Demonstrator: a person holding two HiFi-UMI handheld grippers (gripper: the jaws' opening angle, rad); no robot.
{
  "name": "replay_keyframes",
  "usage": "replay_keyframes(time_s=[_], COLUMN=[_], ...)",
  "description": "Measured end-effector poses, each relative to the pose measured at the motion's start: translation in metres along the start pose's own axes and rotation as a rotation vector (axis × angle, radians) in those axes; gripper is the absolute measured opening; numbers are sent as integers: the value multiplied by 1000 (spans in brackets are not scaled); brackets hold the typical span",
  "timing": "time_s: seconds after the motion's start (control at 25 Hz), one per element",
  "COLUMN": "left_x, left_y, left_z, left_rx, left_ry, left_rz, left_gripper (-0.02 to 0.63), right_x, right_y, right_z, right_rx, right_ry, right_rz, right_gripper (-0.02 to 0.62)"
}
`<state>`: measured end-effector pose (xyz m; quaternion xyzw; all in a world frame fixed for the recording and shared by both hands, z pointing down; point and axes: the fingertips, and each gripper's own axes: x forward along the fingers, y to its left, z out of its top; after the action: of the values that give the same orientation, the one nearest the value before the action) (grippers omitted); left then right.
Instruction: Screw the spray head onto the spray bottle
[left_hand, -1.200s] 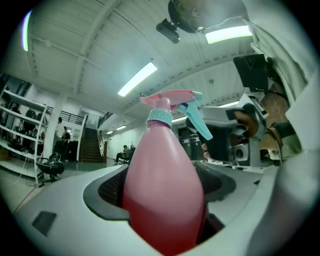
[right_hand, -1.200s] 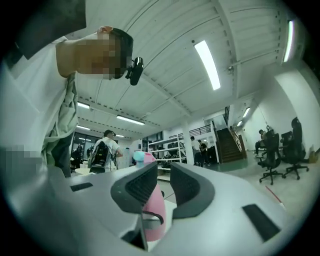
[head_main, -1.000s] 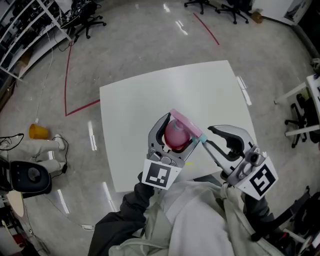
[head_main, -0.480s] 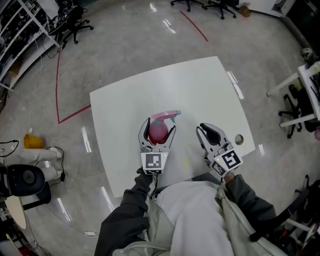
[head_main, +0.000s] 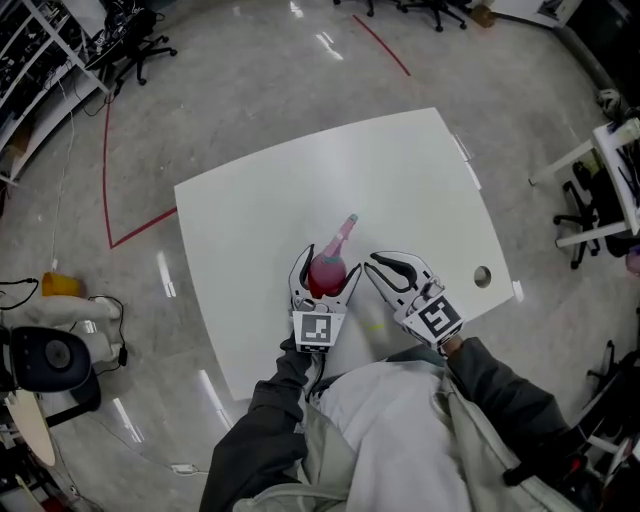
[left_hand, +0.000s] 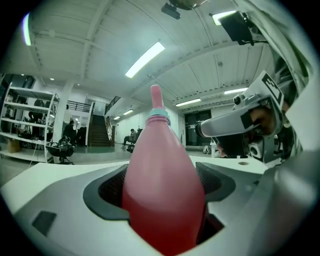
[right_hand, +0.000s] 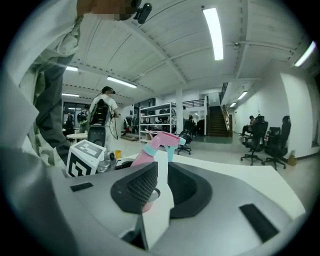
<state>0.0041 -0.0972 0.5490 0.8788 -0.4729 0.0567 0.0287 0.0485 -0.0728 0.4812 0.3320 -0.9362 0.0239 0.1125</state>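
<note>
The white desk (head_main: 420, 170) had the left claw (left_hand: 161, 186) clamped round the fat pink spray bottle (left_hand: 162, 200) near its front edge, the right claw (right_hand: 161, 182) sat just beside it, barely open with nothing in the gap, and the pink spray head (right_hand: 162, 141) was on the bottle's neck.

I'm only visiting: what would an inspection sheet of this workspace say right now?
Surface: white table, one small round hole near its right edge.
Job's things: pink spray bottle, with the spray head on its neck; tightness cannot be told.
Clutter: nothing seen.
Grippers: left gripper fingers clamp the bottle; right gripper fingers slightly apart, nothing between.
Cables: black cable on the floor.
Surroundings: office chairs, shelving, red floor tape.
</note>
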Motion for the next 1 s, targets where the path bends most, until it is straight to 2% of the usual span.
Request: replay_keyframes(time_s=[0.2,0.28,0.52,0.64,0.72,0.76,0.84,0.92,1.0], left_x=[-15,-21,-61,-90,-104,-111,-124,-131,-136], left_y=[-8,-8,-6,3,14,20,31,36,39], left_z=[-6,-13,-27,-31,-29,-24,-10,-7,-10], left_rx=[-16,-27,-1,5,4,12,37,20,-31], left_ry=[35,53,130,163,178,179,175,169,158], left_rz=[-108,-139,-143,-90,-13,44,170,247,290], left_gripper=[426,426,426,426,421,323,3,2,3], right_x=[24,32,24,16,12,9,5,2,3], right_y=[42,50,43,37,34,33,28,22,19], right_z=[1,-1,-17,-31,-38,-40,-41,-40,-37], right_rx=[-109,-106,12,32,26,24,31,51,63], right_ry=[65,58,57,72,74,72,59,39,26], right_rz=[164,193,122,76,57,47,21,4,-5], right_gripper=[55,55,55,55,54,46,9,-3,-5])
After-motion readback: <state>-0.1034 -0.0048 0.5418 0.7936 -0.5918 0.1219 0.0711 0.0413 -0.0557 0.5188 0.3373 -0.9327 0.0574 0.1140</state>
